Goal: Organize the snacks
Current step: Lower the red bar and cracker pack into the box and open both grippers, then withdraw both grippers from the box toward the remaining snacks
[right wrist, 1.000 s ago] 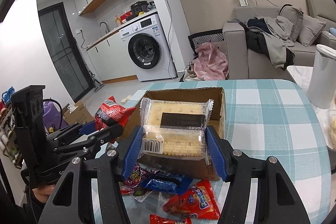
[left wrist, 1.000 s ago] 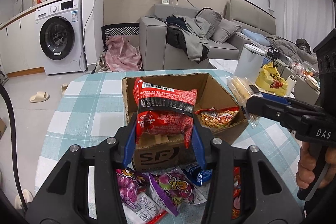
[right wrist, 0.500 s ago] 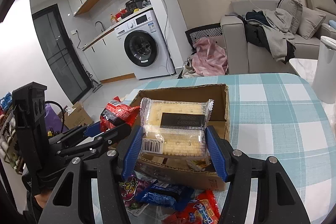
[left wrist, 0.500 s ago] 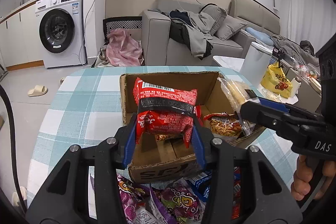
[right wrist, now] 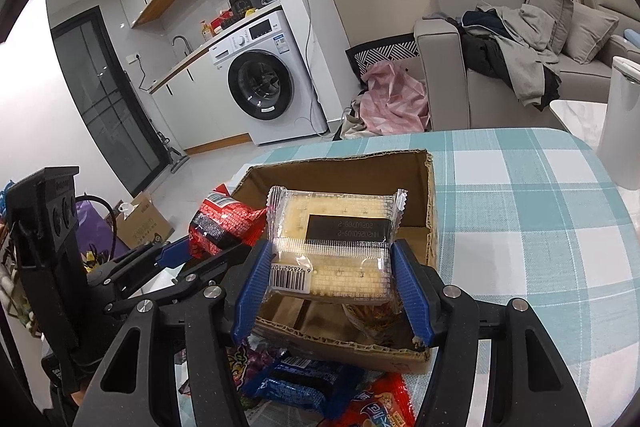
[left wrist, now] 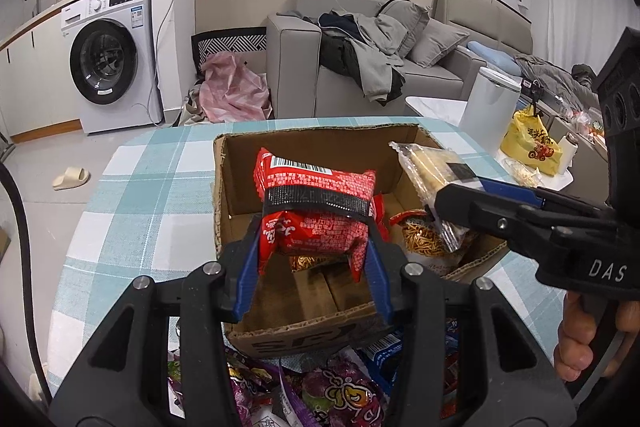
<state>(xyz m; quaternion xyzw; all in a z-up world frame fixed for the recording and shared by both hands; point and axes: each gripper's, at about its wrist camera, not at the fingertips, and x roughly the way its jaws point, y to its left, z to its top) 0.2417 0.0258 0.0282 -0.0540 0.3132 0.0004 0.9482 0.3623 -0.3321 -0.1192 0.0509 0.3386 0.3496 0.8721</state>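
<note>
An open cardboard box (left wrist: 240,163) (right wrist: 430,195) stands on the checked table. My left gripper (left wrist: 312,259) is shut on a red snack packet (left wrist: 316,211), held just over the box's near half. My right gripper (right wrist: 332,287) is shut on a clear packet of pale crackers (right wrist: 336,243), held over the box's near edge. In the left wrist view that cracker packet (left wrist: 432,167) hangs at the box's right side. A packet of orange-brown sticks (left wrist: 420,235) lies inside the box.
Loose snack packets, purple (left wrist: 344,395), blue (right wrist: 300,383) and red (right wrist: 380,407), lie on the table in front of the box. A white bin (left wrist: 488,103) and a yellow bag (left wrist: 528,143) stand to the right. A person's hand (left wrist: 580,339) grips the right tool.
Both grippers have moved forward and down with their packets, from in front of the box to over its opening. The box now looks larger and closer.
</note>
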